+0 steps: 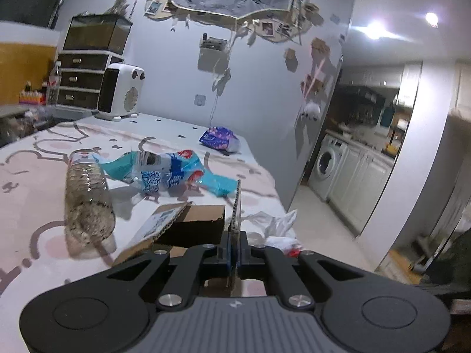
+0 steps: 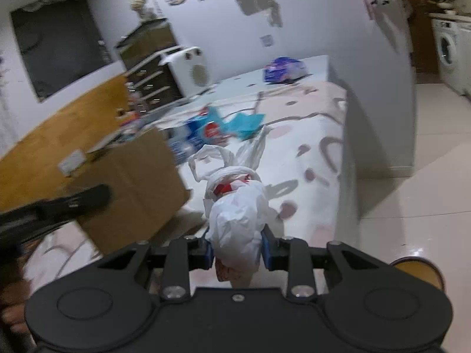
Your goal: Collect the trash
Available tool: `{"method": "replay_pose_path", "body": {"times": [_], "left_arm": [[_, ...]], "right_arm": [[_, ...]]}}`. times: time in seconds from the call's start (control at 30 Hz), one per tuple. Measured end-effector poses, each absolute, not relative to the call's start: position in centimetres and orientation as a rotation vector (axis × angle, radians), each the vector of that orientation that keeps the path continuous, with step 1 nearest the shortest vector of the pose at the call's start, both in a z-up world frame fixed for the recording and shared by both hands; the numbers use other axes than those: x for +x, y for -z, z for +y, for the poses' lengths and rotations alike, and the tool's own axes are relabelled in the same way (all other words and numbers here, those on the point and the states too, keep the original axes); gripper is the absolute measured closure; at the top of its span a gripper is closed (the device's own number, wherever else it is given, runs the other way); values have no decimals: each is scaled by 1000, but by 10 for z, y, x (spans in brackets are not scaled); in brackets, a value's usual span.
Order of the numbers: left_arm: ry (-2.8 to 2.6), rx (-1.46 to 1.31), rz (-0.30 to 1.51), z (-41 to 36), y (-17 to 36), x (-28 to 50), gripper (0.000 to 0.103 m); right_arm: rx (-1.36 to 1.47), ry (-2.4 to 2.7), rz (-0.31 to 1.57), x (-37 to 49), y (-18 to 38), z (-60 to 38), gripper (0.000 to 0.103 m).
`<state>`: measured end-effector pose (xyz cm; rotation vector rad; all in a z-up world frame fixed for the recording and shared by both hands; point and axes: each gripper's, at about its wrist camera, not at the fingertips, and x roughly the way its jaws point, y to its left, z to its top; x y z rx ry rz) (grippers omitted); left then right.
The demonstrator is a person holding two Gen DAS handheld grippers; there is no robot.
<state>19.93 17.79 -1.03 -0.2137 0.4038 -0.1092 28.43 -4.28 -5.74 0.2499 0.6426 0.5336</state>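
Note:
My left gripper [image 1: 234, 244] is shut on the upright flap [image 1: 237, 203] of an open cardboard box [image 1: 194, 223] at the near edge of the table. My right gripper [image 2: 238, 250] is shut on a knotted white plastic bag [image 2: 238, 217] with something red inside, its handles trailing onto the cloth. The box [image 2: 138, 182] is left of that bag, with the left gripper's black body [image 2: 73, 203] at its side. A clear plastic bottle [image 1: 88, 200] lies left of the box. A crumpled blue wrapper [image 1: 170, 170] lies behind it, and a purple pack [image 1: 219, 138] sits farther back.
The table wears a white and pink patterned cloth [image 1: 44, 161]. A white heater [image 1: 120, 91] and a drawer unit [image 1: 82, 79] stand at the far end. Right of the table the tiled floor [image 2: 412, 176] drops away towards a washing machine [image 1: 326, 164].

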Motion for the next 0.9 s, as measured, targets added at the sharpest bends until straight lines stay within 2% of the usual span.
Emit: {"method": "replay_pose_path", "body": {"times": [0.13,0.23,0.3,0.37,0.5,0.7,0.9], "left_arm": [[87,-159,412,166,20,186,100],[82,-146,427,159,26,184,101],[78,-139,434,155,29,184,101],[74,-125,436,150,31,182,101],[59,-106,436,144,33,181,101],[31,-78,450,138,34,186,100],[28,-57,439,134,37,184,100]], "right_arm": [[236,-544,658,252,64,-54,71],[279,-560,676,238,69,-63,64],[306,-564,669,232,68,-66,54],[335,-565,656,232,66,-68,53],[437,-560,667,239,67,-70,54],[507,-517,691,245,76,-72,69],[474,-511,670,239,75,-73,73]]}}
